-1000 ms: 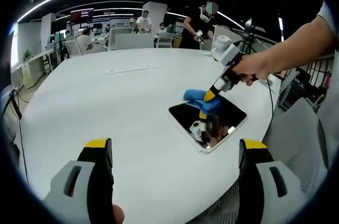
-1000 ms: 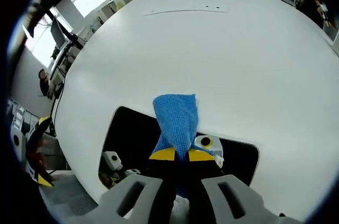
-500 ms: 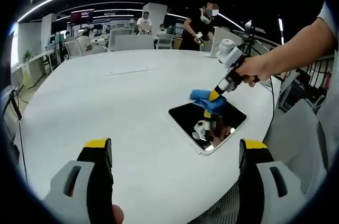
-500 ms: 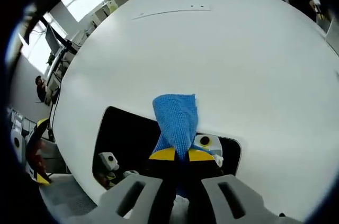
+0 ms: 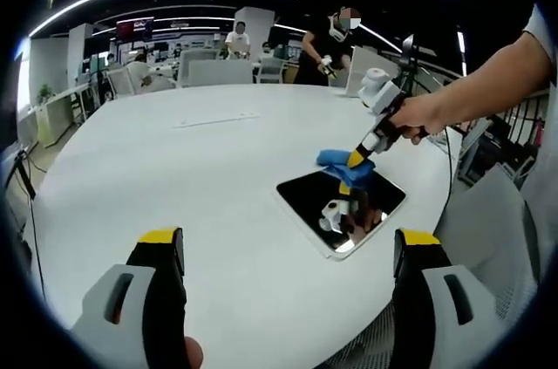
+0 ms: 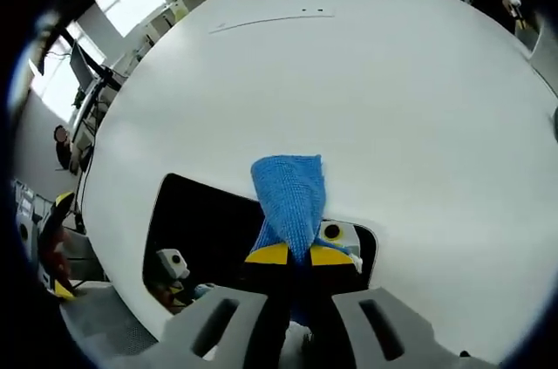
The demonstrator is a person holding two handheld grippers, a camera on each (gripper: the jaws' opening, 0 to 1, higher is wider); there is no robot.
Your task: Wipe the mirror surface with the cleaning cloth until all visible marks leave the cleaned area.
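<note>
Mirror (image 5: 342, 201): a dark rectangular panel lying flat on the round white table (image 5: 174, 186), near its edge. Left gripper (image 5: 288, 251): jaws spread wide, holding nothing, short of the mirror. Right gripper (image 6: 291, 254): jaws clamped on the blue cleaning cloth (image 6: 290, 196), which lies across the mirror's far edge.

No text, label, brand or number can be read; the wall screen (image 5: 135, 26) at eleven o'clock is blurred.
</note>
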